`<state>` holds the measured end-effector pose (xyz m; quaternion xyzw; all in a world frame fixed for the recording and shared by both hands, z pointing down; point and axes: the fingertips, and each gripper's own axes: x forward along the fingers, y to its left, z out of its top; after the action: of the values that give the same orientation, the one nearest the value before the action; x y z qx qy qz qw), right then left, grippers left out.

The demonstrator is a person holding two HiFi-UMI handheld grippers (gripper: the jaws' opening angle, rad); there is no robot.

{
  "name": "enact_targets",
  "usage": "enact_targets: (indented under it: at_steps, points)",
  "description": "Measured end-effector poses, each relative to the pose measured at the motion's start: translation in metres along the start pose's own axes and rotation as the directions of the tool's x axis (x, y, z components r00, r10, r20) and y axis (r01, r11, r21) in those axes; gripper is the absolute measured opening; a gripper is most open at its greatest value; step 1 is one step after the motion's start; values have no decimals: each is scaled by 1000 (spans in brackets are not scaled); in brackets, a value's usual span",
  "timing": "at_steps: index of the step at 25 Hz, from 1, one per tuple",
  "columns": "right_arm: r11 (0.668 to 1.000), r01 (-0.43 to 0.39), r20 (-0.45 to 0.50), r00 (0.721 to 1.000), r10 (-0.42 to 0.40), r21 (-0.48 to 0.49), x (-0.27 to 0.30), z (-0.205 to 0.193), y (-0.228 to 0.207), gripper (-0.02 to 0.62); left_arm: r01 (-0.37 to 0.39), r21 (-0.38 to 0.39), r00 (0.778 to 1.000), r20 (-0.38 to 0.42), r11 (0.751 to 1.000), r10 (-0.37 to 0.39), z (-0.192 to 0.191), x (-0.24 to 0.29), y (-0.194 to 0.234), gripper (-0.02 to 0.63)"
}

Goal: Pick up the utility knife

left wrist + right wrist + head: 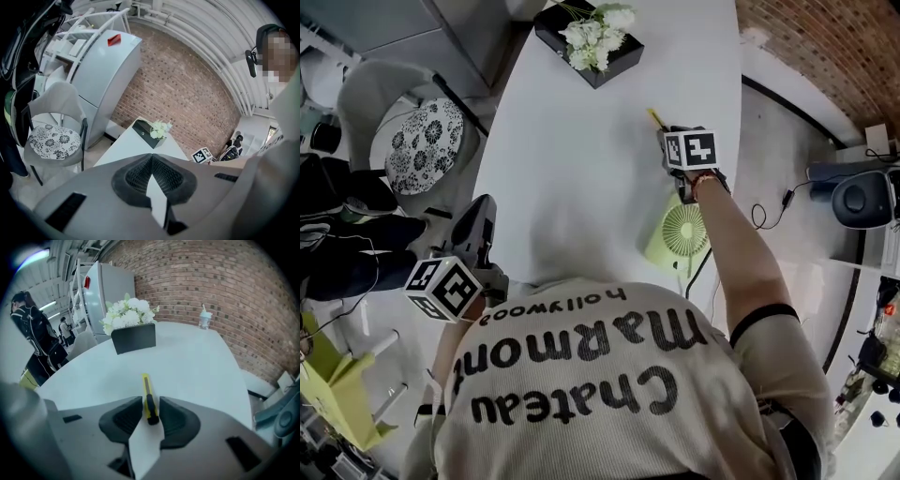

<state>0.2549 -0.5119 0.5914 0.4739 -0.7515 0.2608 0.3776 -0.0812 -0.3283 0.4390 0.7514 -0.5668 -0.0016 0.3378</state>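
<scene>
Yellow-and-black utility knife (148, 400), white table (197, 366), pale-green fan (680, 232), floral black-and-white cushion (54, 140), red-brick wall (225, 282).

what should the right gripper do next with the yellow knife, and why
Probably close the right gripper on the utility knife: the knife's black rear end lies between the open jaws, in line with them, with a gap on each side, and the knife lies flat on the white table.
</scene>
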Motion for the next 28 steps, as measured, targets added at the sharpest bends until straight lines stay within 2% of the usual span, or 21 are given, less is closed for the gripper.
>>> enact_targets:
  at_steps: [7, 9, 14, 22, 28]
  points:
    - [999, -22, -7, 1000, 23, 42, -1, -2, -2, 103, 7, 12, 1000, -16, 1000, -7, -3, 2, -2, 2]
    - [999, -15, -15, 1000, 16, 39, -2, -3, 0, 68, 7, 15, 1000, -13, 1000, -7, -2, -1, 0, 2]
    - [998, 4, -31, 1000, -2, 57, -8, -10, 4, 67, 16, 25, 1000, -8, 1000, -16, -2, -5, 0, 2]
    - [973, -37, -65, 996, 53, 230, -25, -31, 25, 67, 56, 37, 998, -8, 998, -56, -2, -13, -7, 2]
    - [981, -32, -43, 998, 41, 189, -43, -37, 46, 67, 59, 38, 998, -9, 998, -59, -4, -27, 0, 2]
